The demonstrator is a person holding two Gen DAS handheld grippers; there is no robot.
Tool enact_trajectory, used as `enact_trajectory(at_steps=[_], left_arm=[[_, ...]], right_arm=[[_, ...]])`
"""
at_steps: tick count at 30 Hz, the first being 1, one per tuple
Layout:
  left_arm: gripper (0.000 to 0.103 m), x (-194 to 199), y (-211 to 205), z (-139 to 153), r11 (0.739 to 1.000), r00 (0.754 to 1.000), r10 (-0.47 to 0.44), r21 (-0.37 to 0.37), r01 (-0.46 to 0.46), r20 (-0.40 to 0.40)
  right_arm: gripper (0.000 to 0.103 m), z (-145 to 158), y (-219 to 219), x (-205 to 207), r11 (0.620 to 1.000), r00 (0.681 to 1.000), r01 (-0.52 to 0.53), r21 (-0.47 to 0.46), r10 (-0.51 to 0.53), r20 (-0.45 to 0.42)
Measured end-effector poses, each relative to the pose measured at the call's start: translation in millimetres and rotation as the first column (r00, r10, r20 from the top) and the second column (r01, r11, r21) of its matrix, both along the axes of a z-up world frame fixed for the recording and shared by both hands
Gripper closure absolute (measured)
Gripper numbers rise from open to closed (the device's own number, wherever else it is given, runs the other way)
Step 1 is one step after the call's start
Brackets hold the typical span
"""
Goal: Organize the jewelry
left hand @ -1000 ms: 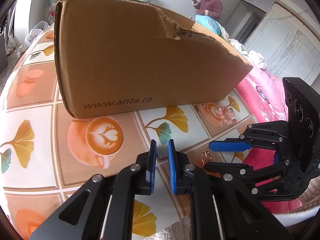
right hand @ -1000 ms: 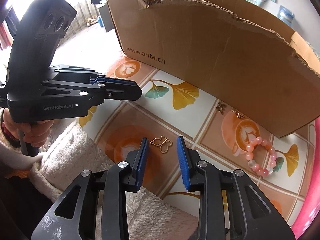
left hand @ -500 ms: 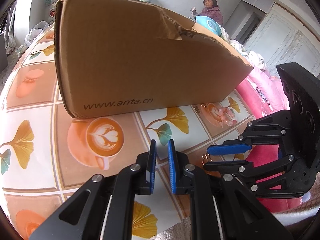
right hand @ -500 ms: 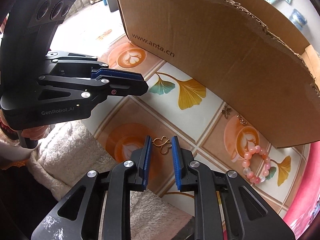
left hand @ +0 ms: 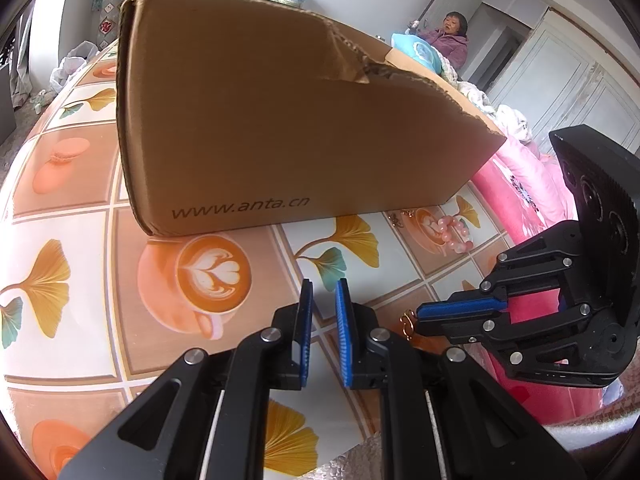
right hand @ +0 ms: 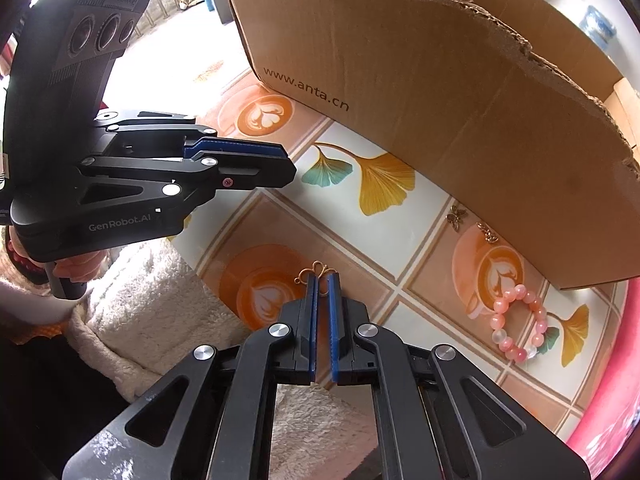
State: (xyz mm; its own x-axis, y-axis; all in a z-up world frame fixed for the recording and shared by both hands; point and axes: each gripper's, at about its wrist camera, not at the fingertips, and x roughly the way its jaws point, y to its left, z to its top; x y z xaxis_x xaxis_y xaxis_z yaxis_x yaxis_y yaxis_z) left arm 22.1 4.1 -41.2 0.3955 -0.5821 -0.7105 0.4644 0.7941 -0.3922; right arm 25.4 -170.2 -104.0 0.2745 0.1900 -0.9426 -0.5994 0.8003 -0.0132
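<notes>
A gold wire butterfly charm [right hand: 316, 271] lies on the patterned tablecloth; my right gripper [right hand: 322, 278] has its blue pads closed on its near edge. It also shows in the left wrist view [left hand: 408, 322] at my right gripper's tip [left hand: 420, 318]. My left gripper [left hand: 323, 288] is nearly shut and empty, hovering over the cloth to the left. A pink bead bracelet [right hand: 520, 322] lies to the right, and a small butterfly charm [right hand: 455, 217] and a gold leaf charm [right hand: 488, 233] lie by the torn cardboard box [right hand: 460, 92].
The box [left hand: 280, 120] stands wide across the table behind the jewelry. The table edge and a white fleece sleeve [right hand: 140, 300] are close below. A pink quilt [left hand: 516, 196] lies to the right. A person [left hand: 448, 36] sits far behind.
My right gripper moved forward and down over the gold butterfly charm and closed from open to shut on it. My left gripper stayed put.
</notes>
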Motion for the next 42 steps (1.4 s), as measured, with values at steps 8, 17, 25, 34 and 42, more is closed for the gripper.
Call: enact_trajectory(at_steps=[8, 17, 25, 34, 42], left_arm=[[0.092, 0.1, -0.6, 0.5, 1.0, 1.0, -0.001, 0.004, 0.001, 0.002], [0.092, -0.2, -0.5, 0.0, 1.0, 1.0, 0.001, 0.0, -0.001, -0.001], [0.092, 0.3, 0.9, -0.5, 1.0, 1.0, -0.002, -0.008, 0.002, 0.0], [0.092, 0.0, 1.0, 0.0, 1.0, 1.0, -0.002, -0.009, 0.002, 0.001], [0.092, 0.3, 2.3, 0.4, 1.0, 1.0, -0.004, -0.004, 0.004, 0.006]], right_arm=[[0.072, 10.1, -2.0, -2.3, 1.0, 0.999, -0.02, 0.016, 0.019, 0.025], [0.078, 1.7, 12.8, 8.3, 0.993, 0.994, -0.108, -0.052, 0.108, 0.0], [0.085, 8.3, 24.6, 17.0, 0.994, 0.995, -0.096, -0.056, 0.095, -0.013], [0.085, 7.5, 18.3, 14.8, 0.995, 0.996, -0.09, -0.047, 0.089, -0.014], [0.085, 18.1, 11.3, 10.2, 0.998, 0.998, -0.055, -0.029, 0.055, 0.011]])
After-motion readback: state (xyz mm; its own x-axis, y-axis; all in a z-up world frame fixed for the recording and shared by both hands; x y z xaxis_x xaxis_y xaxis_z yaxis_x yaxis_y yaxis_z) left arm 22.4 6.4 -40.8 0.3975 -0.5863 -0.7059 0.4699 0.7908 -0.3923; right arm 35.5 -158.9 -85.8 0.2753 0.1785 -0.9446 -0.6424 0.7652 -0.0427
